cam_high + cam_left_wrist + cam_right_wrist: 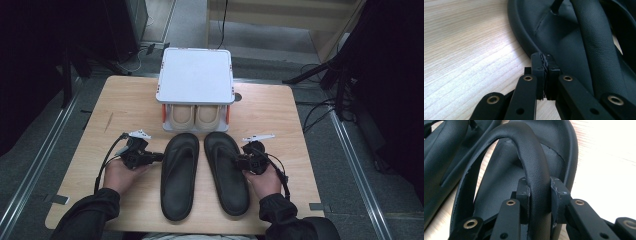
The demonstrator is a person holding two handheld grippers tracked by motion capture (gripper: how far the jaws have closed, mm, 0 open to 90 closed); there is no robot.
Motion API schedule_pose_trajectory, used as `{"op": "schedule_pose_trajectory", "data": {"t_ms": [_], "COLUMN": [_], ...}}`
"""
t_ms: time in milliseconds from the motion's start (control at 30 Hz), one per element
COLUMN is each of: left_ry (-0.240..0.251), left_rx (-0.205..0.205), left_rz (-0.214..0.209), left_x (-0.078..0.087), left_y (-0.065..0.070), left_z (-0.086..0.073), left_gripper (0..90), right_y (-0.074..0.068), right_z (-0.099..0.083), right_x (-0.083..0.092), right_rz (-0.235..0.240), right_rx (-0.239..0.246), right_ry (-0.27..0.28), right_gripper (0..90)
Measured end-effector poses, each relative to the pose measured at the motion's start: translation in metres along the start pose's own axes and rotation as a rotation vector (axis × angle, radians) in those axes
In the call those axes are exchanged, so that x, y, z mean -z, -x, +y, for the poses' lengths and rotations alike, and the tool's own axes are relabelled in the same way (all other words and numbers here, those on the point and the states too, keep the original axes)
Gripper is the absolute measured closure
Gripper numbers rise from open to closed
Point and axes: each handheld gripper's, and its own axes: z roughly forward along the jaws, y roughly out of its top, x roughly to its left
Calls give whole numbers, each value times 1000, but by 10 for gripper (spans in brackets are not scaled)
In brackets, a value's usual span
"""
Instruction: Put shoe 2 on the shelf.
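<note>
At the table's (125, 100) near middle lay two black sandals side by side, toes toward twelve o'clock: the left gripper (159, 157), its jaws pressed shut with nothing between them, nosed the outer rim of the left sandal (179, 175) from nine o'clock, while the right gripper (240, 161) had its jaws clamped around the strap of the right sandal (226, 172) from three o'clock. By my judgement only the grasp on that one was made and both had yet to be lifted. At twelve o'clock, just beyond the toes, stood a white rack (196, 75) whose lower shelf already held beige slippers (194, 116), so I reckoned only its top was free.
</note>
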Motion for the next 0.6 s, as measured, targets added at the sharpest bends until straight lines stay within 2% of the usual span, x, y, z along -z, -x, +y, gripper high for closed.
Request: {"op": "schedule_pose_trajectory", "data": {"t_ms": [167,233,300,533,600], "left_ry": [-5,-11,-13,-22,-30], "left_rx": [-7,-10,-27,-34,-40], "left_rz": [0,-11,-3,-7,-19], "left_x": [0,-1,-1,-2,-3], "left_y": [2,3,6,10,14], "left_z": [0,0,0,-1,-1], "left_gripper": [887,888,889,888,887], "right_y": [-4,-5,-6,-6,-8], "right_z": [-1,-2,-2,-2,-3], "right_x": [-6,-8,-9,-9,-10], "right_rz": [14,21,22,23,30], "right_rx": [0,-15,-18,-17,-15], "right_ry": [-8,-8,-2,0,3], "right_gripper": [728,728,728,727,724]}}
